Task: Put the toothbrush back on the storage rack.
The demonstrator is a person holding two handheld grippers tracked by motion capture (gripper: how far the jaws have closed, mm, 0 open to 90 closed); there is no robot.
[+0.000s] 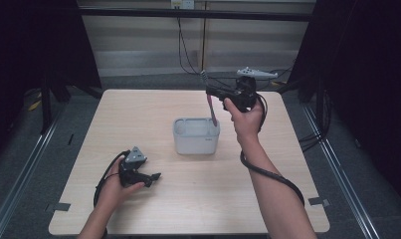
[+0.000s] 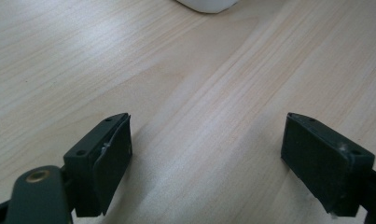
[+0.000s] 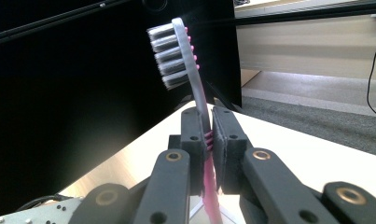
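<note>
Hand-held gripper (image 3: 210, 135) clamps toothbrush (image 3: 185, 65) above table (image 1: 138, 119).

High view: fixed cam above person's side, faces fwd and down, takes in whole desk (image 1: 188, 199) from well back. Left gripper view: rides left tongs (image 2: 206, 154), v. close to desk, aimed low across it; white tub (image 2: 209, 4) at top edge, shared w/ high view. Right gripper view: rides right tongs (image 3: 210, 140), raised, faces level past desk edge.

No readable text, label, brand, number or sign appears on anything in these three camera views.
</note>
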